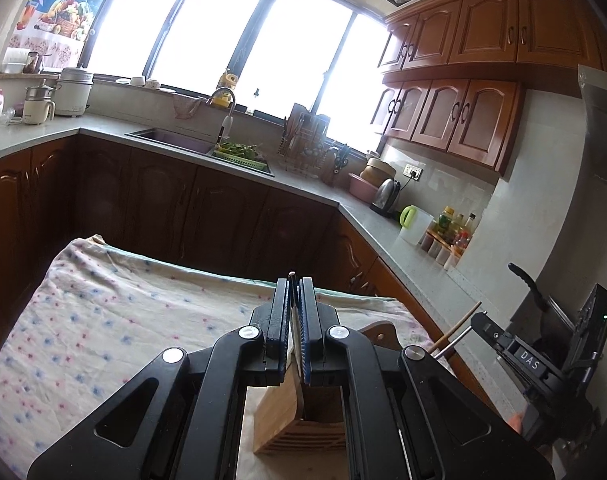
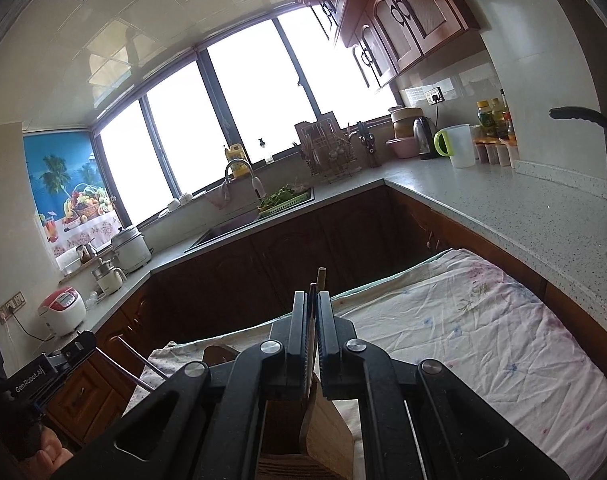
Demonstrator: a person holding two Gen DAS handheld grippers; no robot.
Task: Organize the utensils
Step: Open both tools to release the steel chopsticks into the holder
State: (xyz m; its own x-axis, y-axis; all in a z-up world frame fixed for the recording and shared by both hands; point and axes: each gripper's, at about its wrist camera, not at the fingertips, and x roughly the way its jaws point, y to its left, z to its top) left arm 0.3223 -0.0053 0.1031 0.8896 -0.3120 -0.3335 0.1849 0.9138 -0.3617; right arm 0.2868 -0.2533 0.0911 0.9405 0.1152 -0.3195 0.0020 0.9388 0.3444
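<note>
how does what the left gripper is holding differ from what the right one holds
The left gripper pinches one thin pale stick; the right gripper pinches a dark thin piece with a pale wooden stick poking up beside it. Both are shut and hover over the wooden holder.

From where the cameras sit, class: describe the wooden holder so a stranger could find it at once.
Start at the floral cloth covering the table nearest the cameras. The wooden utensil block stands on it, below the left tool and the right tool. Unlike everything nearby, it is pale slatted wood with an open top.
</note>
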